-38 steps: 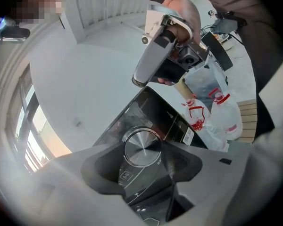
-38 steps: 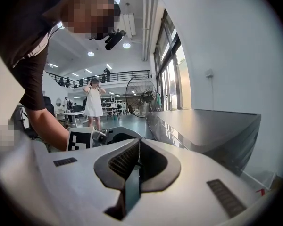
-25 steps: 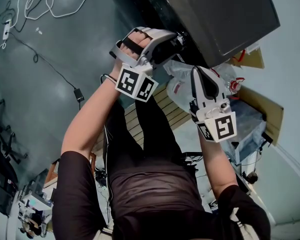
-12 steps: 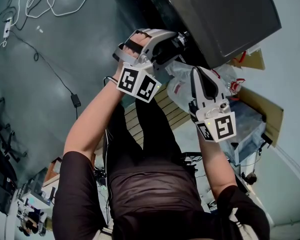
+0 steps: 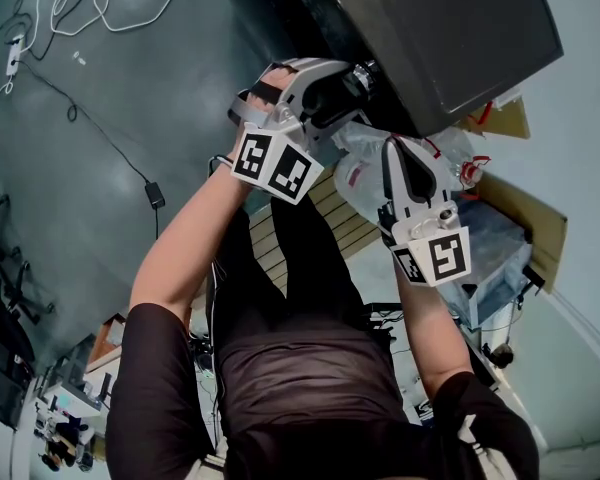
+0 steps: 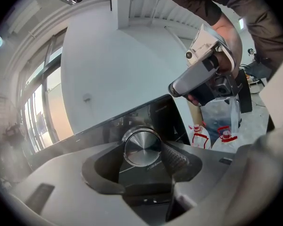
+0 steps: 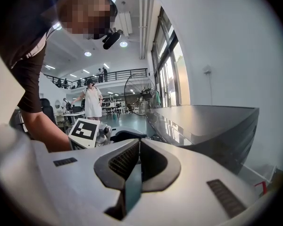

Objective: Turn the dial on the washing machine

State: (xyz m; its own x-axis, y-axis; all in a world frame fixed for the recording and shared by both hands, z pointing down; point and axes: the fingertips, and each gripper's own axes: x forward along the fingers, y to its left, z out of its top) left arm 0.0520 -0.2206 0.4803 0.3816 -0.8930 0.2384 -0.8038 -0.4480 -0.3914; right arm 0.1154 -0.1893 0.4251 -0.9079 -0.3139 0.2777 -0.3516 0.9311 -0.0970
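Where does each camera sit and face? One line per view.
Head view: on the person's head, looking steeply down at both arms, left gripper, right gripper and washing machine.
Left gripper view: on the left gripper, facing the dial its jaws clasp.
Right gripper view: on the right gripper, jaws together, empty, looking along the machine's top.
Shared: each gripper view shows the other gripper.

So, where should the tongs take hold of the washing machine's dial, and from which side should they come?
Grip the dial by its round rim, coming straight at its flat metal face. It stands out of the dark panel as a short cylinder, so two opposite sides of the rim give a firm hold for turning. The left gripper seems to hold it this way.
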